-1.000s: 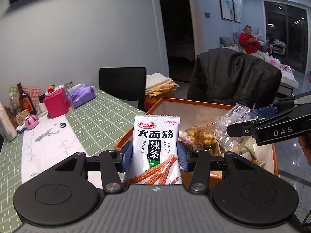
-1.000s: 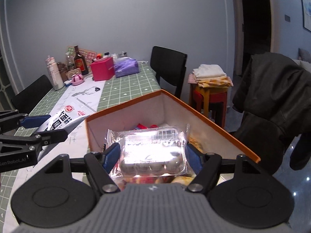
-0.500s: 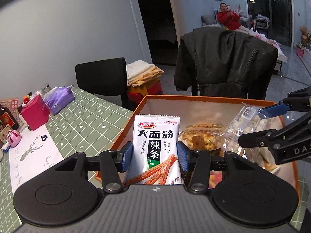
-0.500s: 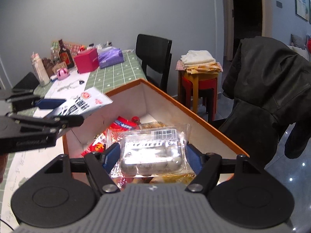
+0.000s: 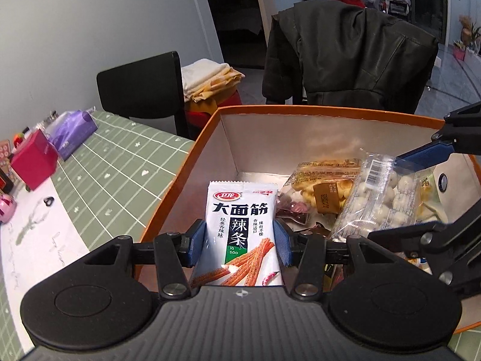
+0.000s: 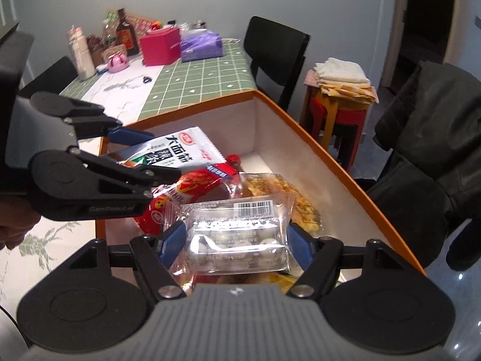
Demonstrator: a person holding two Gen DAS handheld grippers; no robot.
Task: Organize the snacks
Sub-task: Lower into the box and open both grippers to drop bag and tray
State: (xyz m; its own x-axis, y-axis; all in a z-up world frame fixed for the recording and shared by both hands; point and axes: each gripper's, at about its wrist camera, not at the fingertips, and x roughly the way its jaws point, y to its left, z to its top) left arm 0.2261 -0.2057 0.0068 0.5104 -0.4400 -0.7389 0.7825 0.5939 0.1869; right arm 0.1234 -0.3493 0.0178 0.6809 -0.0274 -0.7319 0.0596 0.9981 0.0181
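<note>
My left gripper [image 5: 240,240] is shut on a white spicy-strip snack packet [image 5: 240,228] and holds it upright inside the orange box [image 5: 192,156], near its left wall. My right gripper [image 6: 236,242] is shut on a clear pack of white round snacks [image 6: 237,237] and holds it low over the box [image 6: 330,162]. The same clear pack [image 5: 378,198] and the right gripper's fingers [image 5: 421,156] show in the left wrist view. The white packet [image 6: 177,150] shows in the right wrist view. Several other snack bags lie in the box, among them a yellow pastry bag [image 5: 324,180] and a red bag [image 6: 192,186].
The box stands at the end of a green checked table [image 5: 114,168]. A red box [image 6: 159,45], a purple tissue pack [image 6: 200,45] and bottles [image 6: 124,33] stand at its far end. A black chair [image 6: 276,48], a stool with folded cloths [image 6: 339,78] and a chair with a black jacket [image 5: 348,51] stand beyond.
Both grippers have moved forward and down into the orange box, each still holding its snack. The packs now sit low among the other bags.
</note>
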